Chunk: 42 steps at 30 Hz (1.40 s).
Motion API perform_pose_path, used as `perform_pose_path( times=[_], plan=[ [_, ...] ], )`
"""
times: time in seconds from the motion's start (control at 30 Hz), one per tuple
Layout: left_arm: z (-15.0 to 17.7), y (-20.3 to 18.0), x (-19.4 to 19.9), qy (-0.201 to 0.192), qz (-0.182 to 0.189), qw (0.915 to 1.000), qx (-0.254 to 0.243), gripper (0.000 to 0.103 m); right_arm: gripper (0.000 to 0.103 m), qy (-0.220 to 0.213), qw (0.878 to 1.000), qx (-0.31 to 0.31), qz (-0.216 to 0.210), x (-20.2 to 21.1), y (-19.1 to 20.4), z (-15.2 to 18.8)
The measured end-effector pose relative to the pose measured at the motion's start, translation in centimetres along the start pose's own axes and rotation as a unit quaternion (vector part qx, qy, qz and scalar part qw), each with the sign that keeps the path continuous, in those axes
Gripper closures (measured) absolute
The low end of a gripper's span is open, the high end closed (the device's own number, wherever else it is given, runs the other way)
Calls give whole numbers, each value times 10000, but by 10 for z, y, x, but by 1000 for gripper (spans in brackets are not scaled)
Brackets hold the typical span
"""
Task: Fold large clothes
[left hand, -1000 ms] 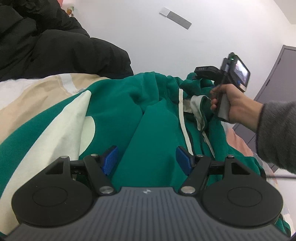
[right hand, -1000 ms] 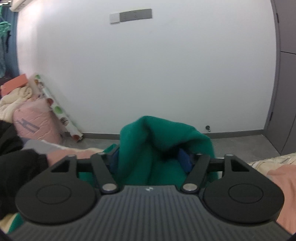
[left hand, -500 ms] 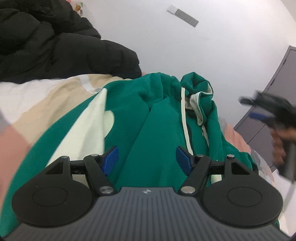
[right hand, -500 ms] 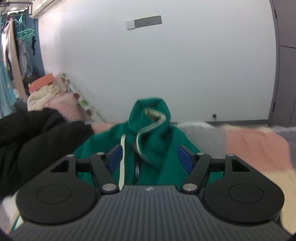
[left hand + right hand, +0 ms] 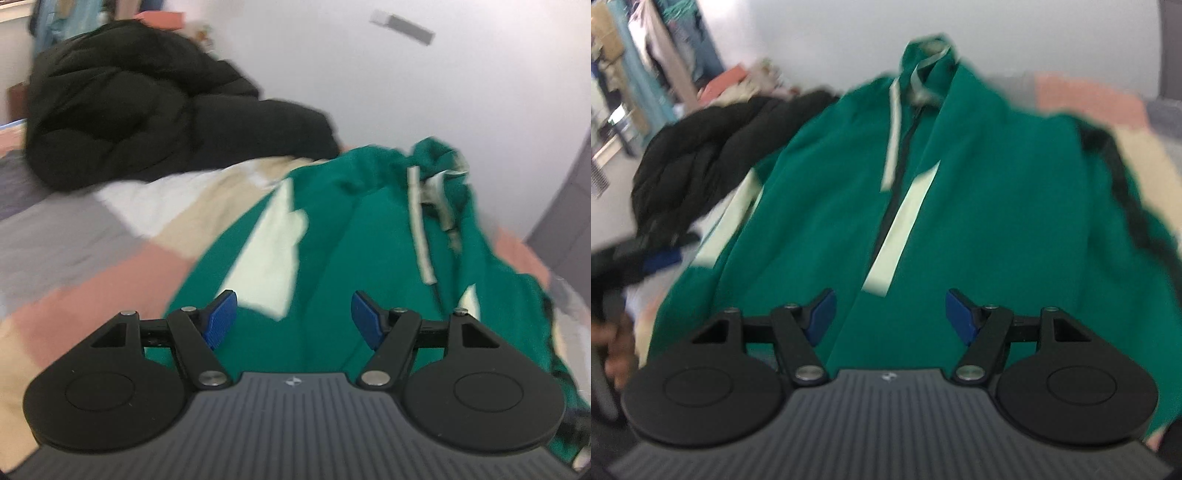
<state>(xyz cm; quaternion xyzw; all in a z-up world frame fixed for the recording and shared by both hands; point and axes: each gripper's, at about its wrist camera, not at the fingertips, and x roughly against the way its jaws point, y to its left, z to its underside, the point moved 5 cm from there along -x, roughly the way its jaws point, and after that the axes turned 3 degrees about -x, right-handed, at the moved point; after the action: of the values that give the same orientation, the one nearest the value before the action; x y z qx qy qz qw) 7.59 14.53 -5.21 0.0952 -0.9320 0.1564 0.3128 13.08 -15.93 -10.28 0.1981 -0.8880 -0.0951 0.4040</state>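
Observation:
A large green hooded jacket (image 5: 979, 192) with cream stripes and a dark zip lies spread front-up on the bed, hood at the far end. It also shows in the left wrist view (image 5: 362, 229). My right gripper (image 5: 889, 310) is open and empty, hovering above the jacket's lower hem near the zip. My left gripper (image 5: 292, 314) is open and empty, over the jacket's left side beside a cream patch (image 5: 269, 254). Both views are motion-blurred.
A black puffer coat (image 5: 147, 114) is heaped on the bed to the left of the jacket; it also shows in the right wrist view (image 5: 713, 147). The patchwork bedcover (image 5: 92, 251) lies beneath. Hanging clothes (image 5: 653, 66) stand at far left, a white wall behind.
My right gripper let go of the green fabric, opened and pulled back toward the hem, so the whole jacket now shows. My left gripper drew back and leftward, staying open.

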Motion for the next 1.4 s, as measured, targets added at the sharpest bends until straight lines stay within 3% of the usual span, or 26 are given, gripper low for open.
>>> perform_pose_path(
  times=[0.17, 0.27, 0.4, 0.5, 0.6, 0.67, 0.7, 0.73, 0.9, 1.17, 1.23, 1.4],
  plan=[
    [15, 29, -1, 304, -544, 9975, 328, 30, 36, 361, 9962, 778, -115, -13, 27, 34],
    [17, 38, -5, 417, -608, 9956, 576, 30, 36, 414, 9941, 965, -275, -19, 36, 35],
    [24, 45, -14, 565, -796, 9926, 729, 30, 36, 575, 9888, 1375, -27, -35, 39, 50],
    [27, 46, -14, 590, -615, 9919, 940, 30, 37, 577, 9837, 1700, 91, -35, 43, 61],
    [25, 44, -5, 443, -396, 9931, 1013, 30, 49, 603, 9829, 1734, 149, -33, 47, 63],
    [25, 40, 1, 414, -242, 9933, 1052, 30, 66, 567, 9843, 1664, 182, -28, 43, 61],
    [25, 38, 5, 394, -123, 9934, 1073, 31, 86, 532, 9857, 1580, 225, -25, 41, 60],
    [25, 35, 9, 366, -7, 9936, 1065, 31, 89, 490, 9873, 1482, 288, -22, 37, 58],
    [22, 19, 34, 42, 437, 9953, 866, 31, 94, 209, 9953, 900, 290, 3, 21, 52],
    [21, -2, 66, -332, 766, 9962, 234, 31, 95, -572, 9971, 47, 490, 46, -14, 24],
    [27, -12, 61, -106, 747, 9972, -22, 31, 95, -762, 9953, -90, 590, 56, -24, 17],
    [47, -19, 26, 674, 219, 9964, -472, 35, 95, -986, 9910, -425, 793, 66, -48, 6]
  ],
)
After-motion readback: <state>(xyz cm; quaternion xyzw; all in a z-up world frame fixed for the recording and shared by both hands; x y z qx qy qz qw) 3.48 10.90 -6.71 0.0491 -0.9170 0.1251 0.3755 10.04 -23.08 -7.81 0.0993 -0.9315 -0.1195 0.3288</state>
